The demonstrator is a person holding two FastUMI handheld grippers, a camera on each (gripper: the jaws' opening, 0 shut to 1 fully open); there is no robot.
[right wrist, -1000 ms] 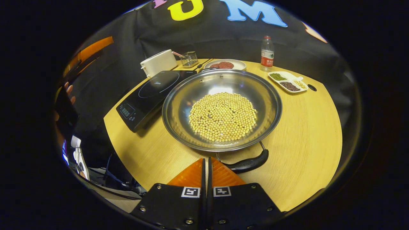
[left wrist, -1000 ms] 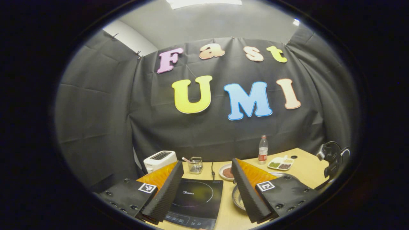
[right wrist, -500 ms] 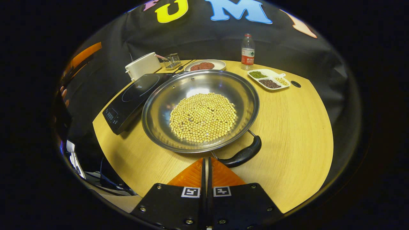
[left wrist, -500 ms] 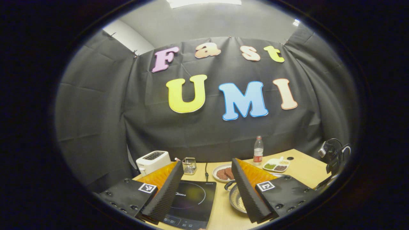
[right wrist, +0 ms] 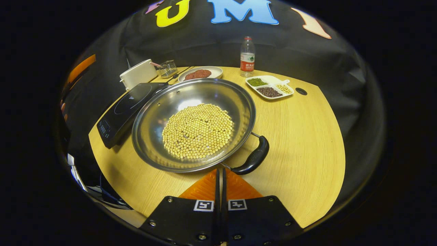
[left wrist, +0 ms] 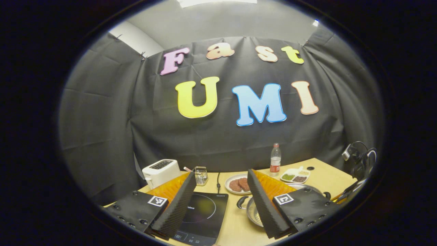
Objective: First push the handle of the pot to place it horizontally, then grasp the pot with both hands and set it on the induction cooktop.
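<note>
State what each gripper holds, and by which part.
Nothing is held. The left gripper is open above the table; the right gripper is shut, empty, near the pot's handle.

Black screw-studded gripper bodies (right wrist: 222,218) (square fiducial tags on top), ribbed wedge jaws.
</note>
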